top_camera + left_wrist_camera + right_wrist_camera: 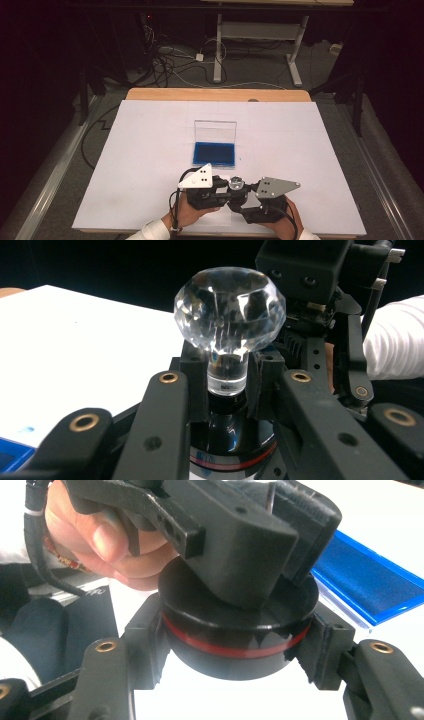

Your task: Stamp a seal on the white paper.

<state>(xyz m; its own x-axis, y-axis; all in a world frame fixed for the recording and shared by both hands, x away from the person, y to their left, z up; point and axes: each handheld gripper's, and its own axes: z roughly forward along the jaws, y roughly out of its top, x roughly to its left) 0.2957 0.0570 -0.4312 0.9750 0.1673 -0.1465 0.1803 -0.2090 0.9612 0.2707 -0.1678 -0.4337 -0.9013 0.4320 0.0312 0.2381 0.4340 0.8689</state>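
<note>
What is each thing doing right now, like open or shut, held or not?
Clear case: open, lid upright, blue lining bare.
Crystal stopper: upright, its neck pinched by the left gripper.
Black bottle: clamped around its red band by the right gripper.
Left gripper: shut on the stopper.
Right gripper: shut on the bottle.

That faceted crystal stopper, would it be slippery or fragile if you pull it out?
Probably slippery: the crystal stopper looks glossy and smooth, and the left tongs pinch only its narrow clear stem. Possibly fragile, since it looks like glass. Its round head could roll if laid on the white table.
</note>
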